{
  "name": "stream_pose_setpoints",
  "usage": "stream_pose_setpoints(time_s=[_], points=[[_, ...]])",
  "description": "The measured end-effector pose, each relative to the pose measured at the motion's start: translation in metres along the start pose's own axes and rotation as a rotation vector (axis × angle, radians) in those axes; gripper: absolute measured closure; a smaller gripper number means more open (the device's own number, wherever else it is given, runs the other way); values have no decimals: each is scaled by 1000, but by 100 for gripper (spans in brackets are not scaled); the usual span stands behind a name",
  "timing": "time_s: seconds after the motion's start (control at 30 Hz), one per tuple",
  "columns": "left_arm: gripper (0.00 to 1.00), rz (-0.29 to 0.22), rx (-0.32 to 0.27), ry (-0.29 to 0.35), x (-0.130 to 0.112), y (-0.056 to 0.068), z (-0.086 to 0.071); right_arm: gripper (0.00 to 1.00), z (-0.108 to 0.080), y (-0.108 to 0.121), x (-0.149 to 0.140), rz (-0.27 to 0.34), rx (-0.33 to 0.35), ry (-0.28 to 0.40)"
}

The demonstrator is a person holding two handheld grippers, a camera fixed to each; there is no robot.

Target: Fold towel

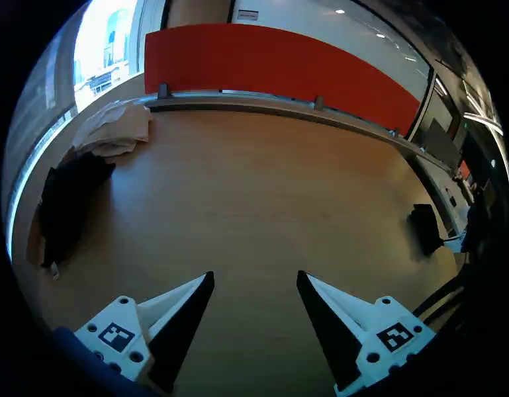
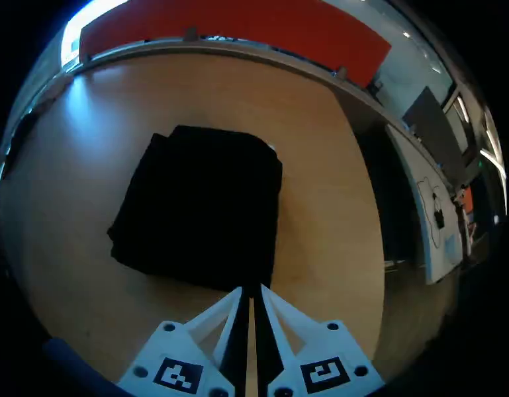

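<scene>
Here the right tool [image 2: 254,292] hovers closed at the towel [image 2: 201,205].

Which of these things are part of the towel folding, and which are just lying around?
For the job:
black towel
right gripper, fingers closed at the towel's near edge
left gripper, open over bare table

Just lying about:
beige cloth pile
red partition

Wooden table [image 2: 320,198] carries a folded black towel [image 2: 201,205]; beige cloths [image 1: 115,129], perhaps towels, lie apart.
</scene>
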State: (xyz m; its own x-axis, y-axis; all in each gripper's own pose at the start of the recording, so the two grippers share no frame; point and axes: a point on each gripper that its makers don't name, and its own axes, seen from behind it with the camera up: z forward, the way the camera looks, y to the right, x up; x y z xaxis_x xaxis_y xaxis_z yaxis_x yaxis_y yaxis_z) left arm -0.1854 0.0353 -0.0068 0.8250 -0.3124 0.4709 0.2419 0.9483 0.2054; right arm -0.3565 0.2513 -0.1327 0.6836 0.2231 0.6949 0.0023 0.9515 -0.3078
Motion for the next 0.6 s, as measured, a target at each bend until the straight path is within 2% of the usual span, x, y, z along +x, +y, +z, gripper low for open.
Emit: stream_pose_setpoints(time_s=[0.2, 0.4, 0.6], points=[[7, 2, 10, 2, 0, -3, -2, 96, 9, -1, -4, 20, -10, -17], [7, -4, 15, 3, -1, -5, -3, 95, 9, -2, -5, 20, -19, -21], [7, -3, 17, 3, -1, -5, -3, 85, 6, -2, -7, 13, -24, -21]])
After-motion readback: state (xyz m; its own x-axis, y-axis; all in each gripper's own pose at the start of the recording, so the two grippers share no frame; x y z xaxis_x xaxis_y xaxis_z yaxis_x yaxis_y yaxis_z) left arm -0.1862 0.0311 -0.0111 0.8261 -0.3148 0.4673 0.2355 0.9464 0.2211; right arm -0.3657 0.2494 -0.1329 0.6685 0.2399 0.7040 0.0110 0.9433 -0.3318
